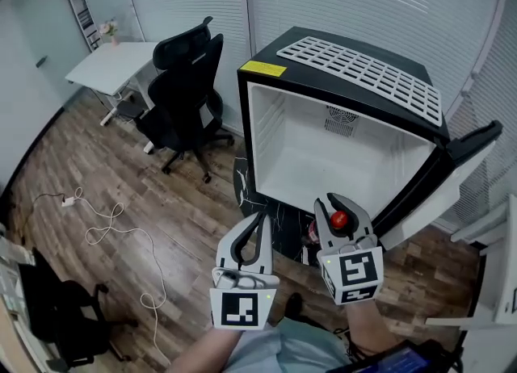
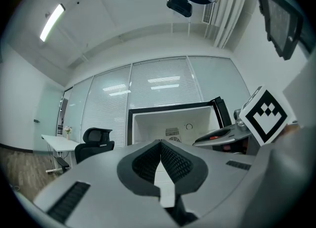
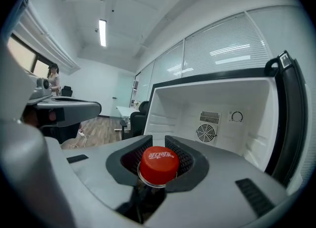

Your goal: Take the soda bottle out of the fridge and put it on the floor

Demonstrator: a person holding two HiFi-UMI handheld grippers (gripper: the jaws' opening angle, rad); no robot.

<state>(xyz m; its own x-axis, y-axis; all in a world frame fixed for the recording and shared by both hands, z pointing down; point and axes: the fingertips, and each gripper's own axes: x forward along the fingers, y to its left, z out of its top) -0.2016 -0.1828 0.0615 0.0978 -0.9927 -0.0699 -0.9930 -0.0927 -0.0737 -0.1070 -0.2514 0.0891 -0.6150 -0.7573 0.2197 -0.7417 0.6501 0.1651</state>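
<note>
Head view: my right gripper [image 1: 336, 203] is clamped on the neck of the soda bottle [image 1: 338, 220], which hangs in front of the open fridge [image 1: 323, 157], above the floor [image 1: 161, 202]. My left gripper [image 1: 259, 222] is beside it.

Left gripper view: its jaws are pressed together with nothing between them.

Right gripper view: the red cap [image 3: 158, 164] sits just above my jaws, and the fridge shows bare. The bottle is out; lowering and releasing it remain.
</note>
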